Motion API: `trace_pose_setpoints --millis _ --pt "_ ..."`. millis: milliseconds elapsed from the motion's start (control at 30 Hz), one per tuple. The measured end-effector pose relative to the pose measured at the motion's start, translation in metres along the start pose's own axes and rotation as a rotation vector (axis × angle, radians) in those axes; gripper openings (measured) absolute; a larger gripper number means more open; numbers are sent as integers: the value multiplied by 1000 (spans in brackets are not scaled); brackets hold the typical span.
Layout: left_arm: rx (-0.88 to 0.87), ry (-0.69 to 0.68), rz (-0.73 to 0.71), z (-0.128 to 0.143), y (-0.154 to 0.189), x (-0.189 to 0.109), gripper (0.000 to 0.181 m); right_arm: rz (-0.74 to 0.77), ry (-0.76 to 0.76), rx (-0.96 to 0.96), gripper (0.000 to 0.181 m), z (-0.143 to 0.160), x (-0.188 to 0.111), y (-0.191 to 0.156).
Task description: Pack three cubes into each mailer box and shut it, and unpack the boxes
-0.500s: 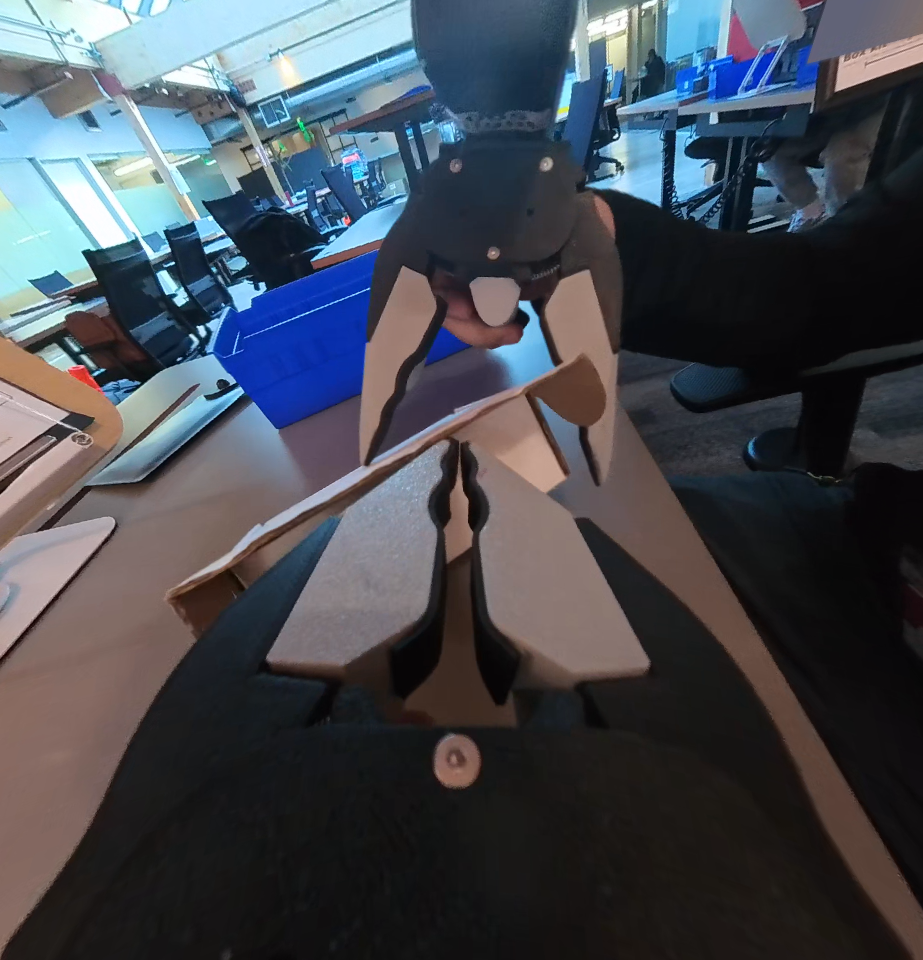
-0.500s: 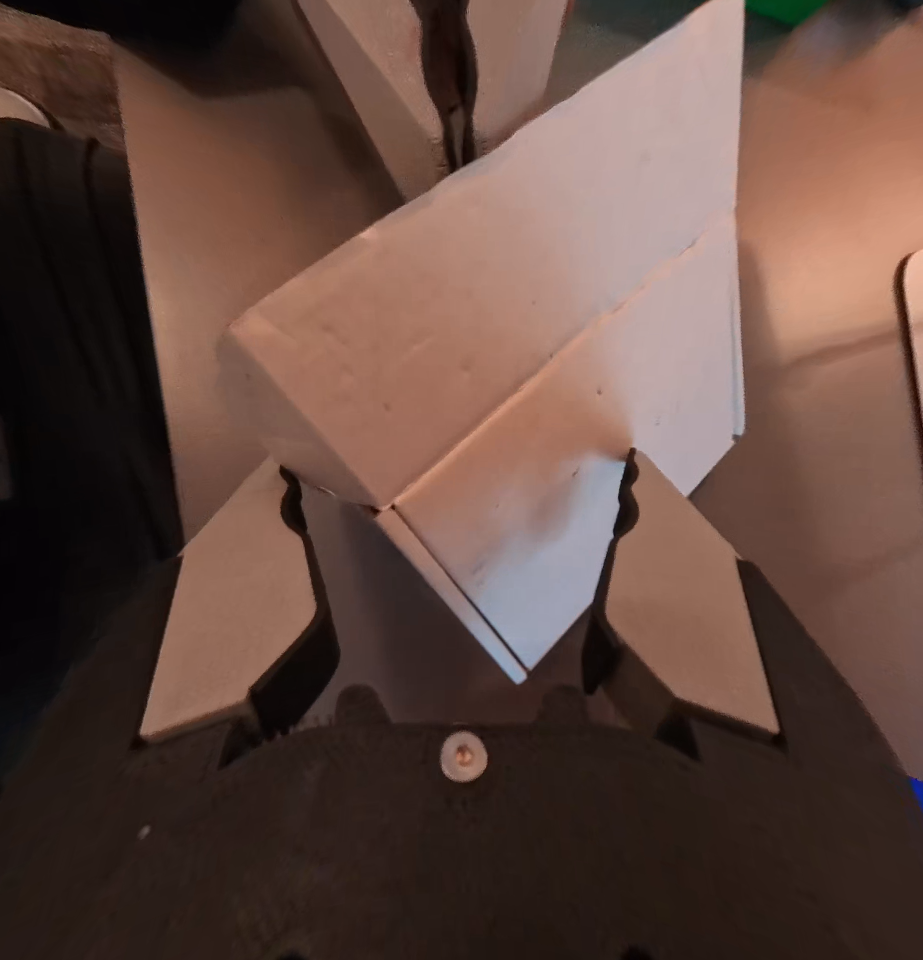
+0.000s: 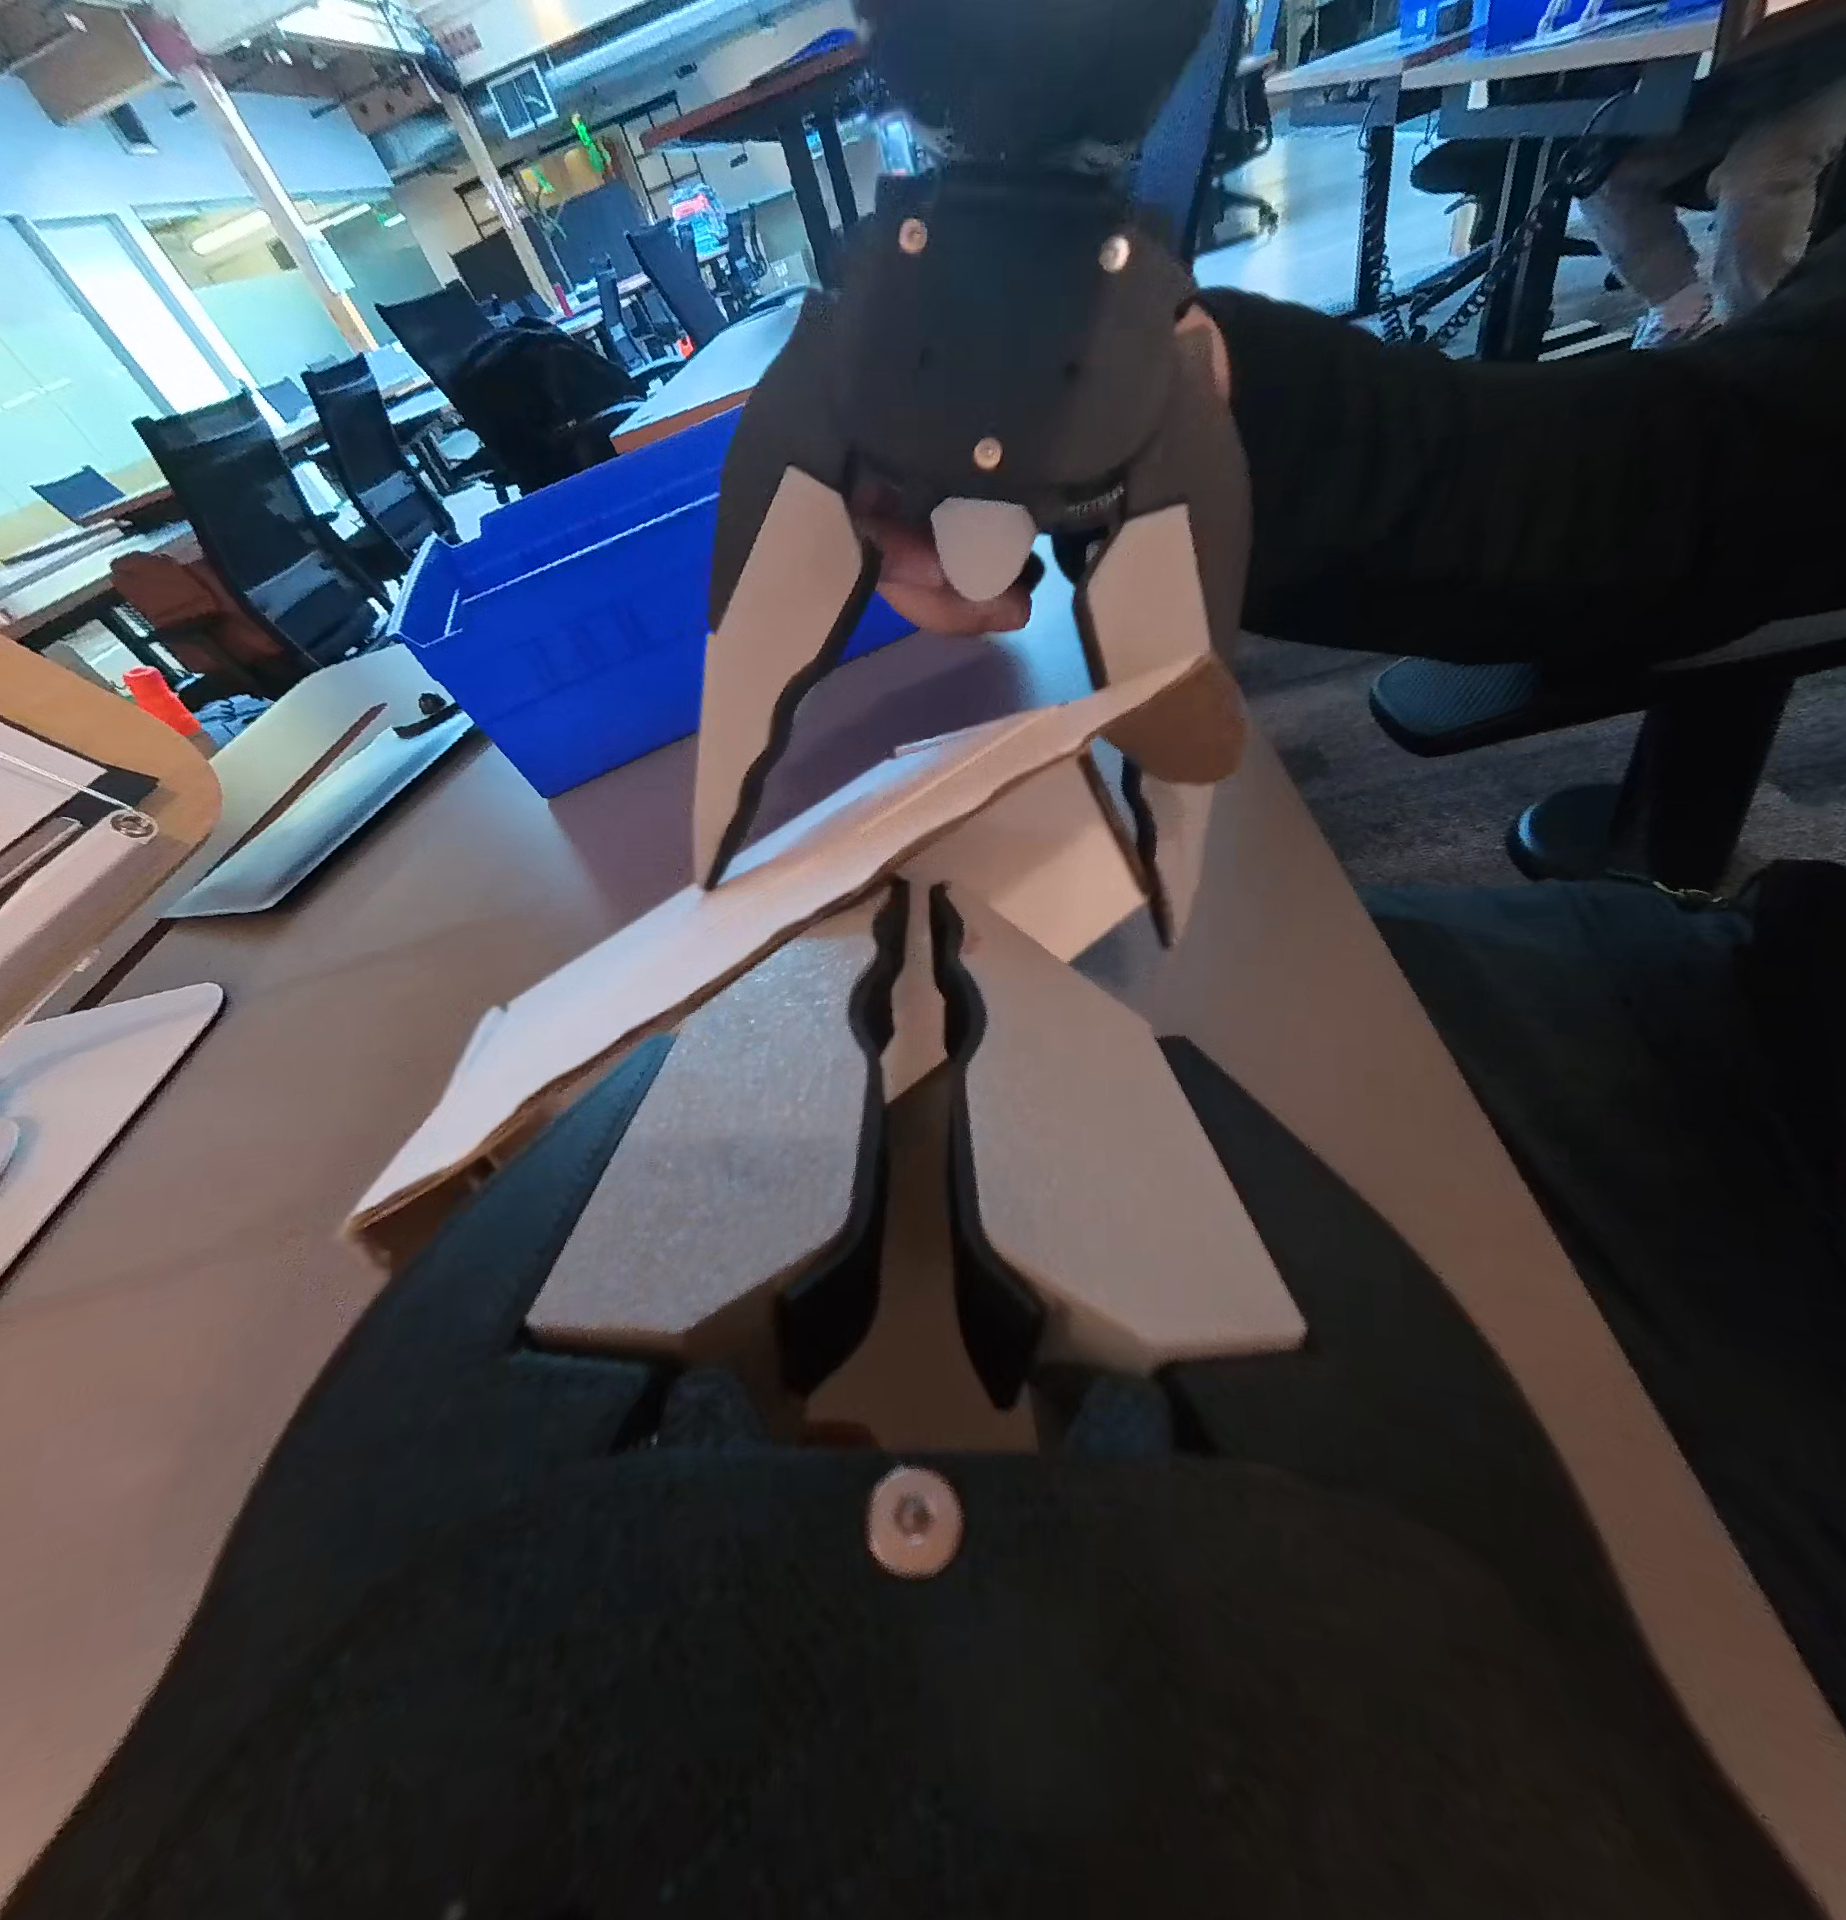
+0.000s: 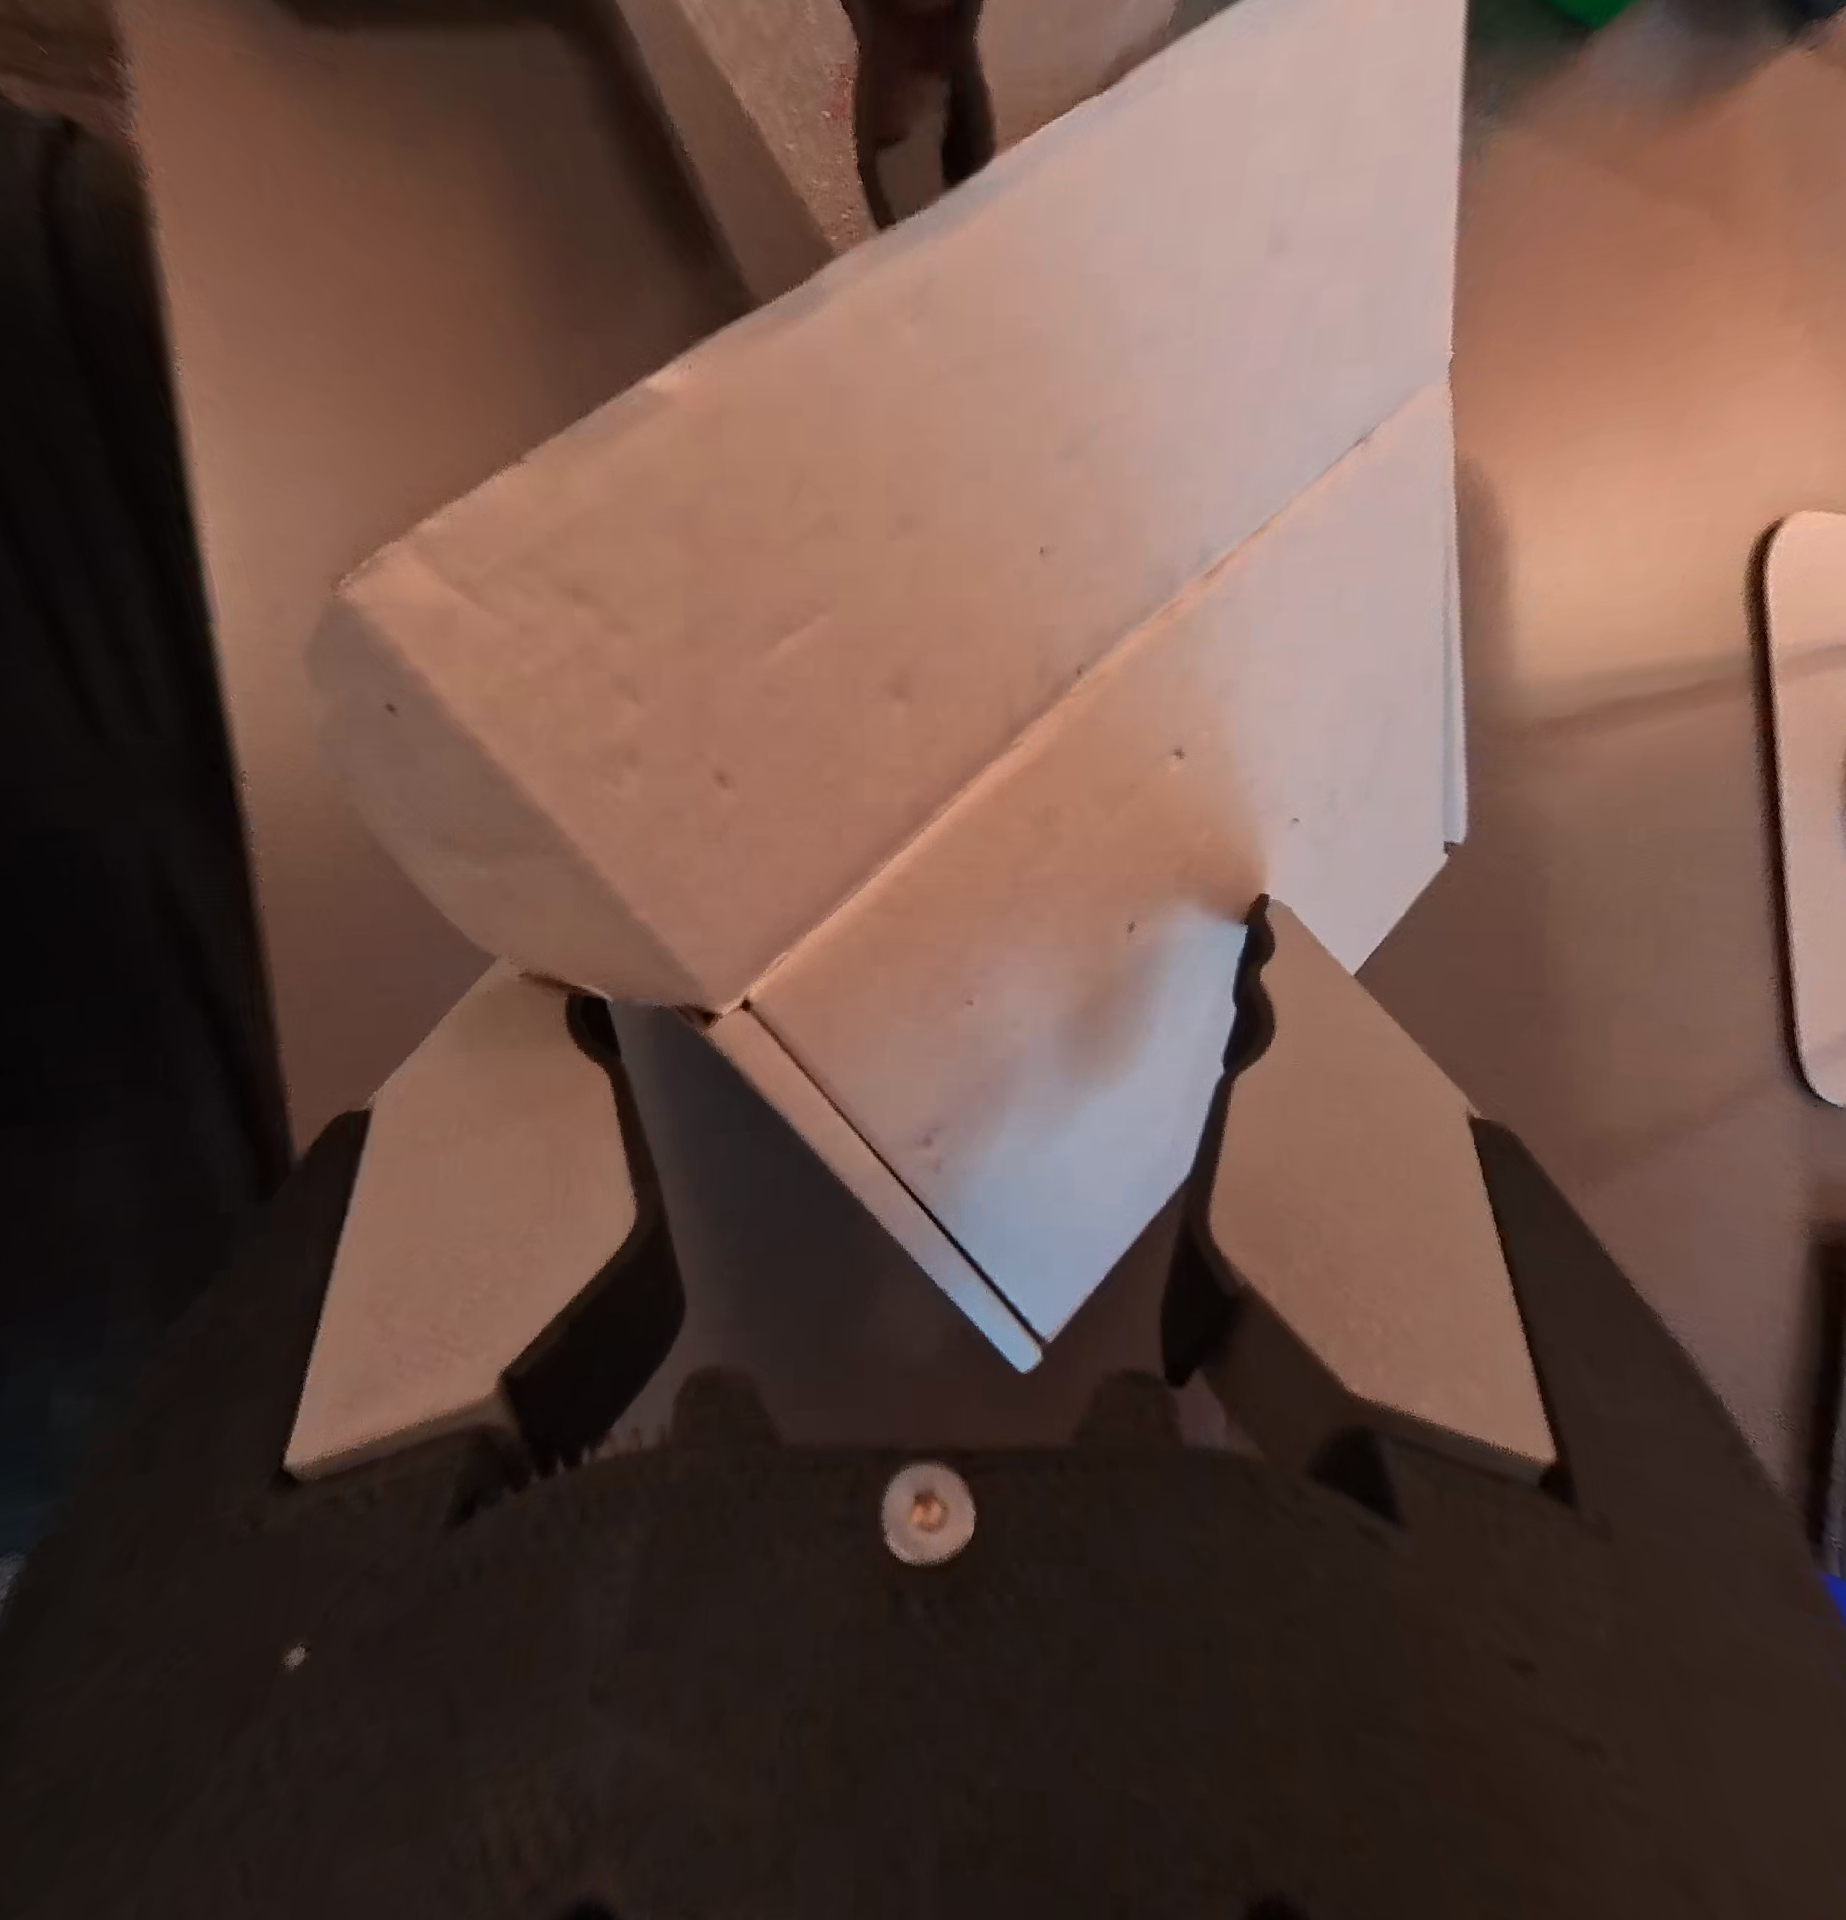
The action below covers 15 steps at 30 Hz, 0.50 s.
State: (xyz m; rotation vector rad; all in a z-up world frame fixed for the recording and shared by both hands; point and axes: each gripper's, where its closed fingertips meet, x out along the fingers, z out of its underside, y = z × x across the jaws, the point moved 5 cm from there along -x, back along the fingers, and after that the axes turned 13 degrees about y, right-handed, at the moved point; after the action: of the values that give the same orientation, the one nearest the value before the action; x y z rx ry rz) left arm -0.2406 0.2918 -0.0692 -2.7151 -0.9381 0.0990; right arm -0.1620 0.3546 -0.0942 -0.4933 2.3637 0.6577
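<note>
A white cardboard mailer box (image 3: 742, 914) lies on the brown table (image 3: 223, 1299) with its lid partly raised. My left gripper (image 3: 914, 914) is shut on the near edge of the box; a thin strip of cardboard shows between its fingers. My right gripper (image 4: 914, 956) is open and points down over the far corner of the box (image 4: 898, 623), with one fingertip on the lid and the other under a side flap. Its fingers (image 3: 784, 665) straddle the box in the left wrist view. The left gripper (image 4: 919, 135) shows at the top of the right wrist view. No cubes are visible.
A blue bin (image 3: 586, 623) stands behind the box. A closed silver laptop (image 3: 327, 790) and a white stand base (image 3: 67, 1091) lie to the left. A black-sleeved arm (image 3: 1521, 468) reaches in from the right. The table edge runs close on the right.
The far end of the lid has risen slightly, and the right gripper has shifted a little with it. The left gripper keeps its hold.
</note>
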Motion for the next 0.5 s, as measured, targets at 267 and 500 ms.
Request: trace_pose_setpoints --millis 267,500 --pt "-35 207 10 -31 -2 -19 9 -202 416 275 85 -2 -55 16" --pt "-104 114 -39 -14 -13 -16 26 -318 680 386 62 14 -102 29"
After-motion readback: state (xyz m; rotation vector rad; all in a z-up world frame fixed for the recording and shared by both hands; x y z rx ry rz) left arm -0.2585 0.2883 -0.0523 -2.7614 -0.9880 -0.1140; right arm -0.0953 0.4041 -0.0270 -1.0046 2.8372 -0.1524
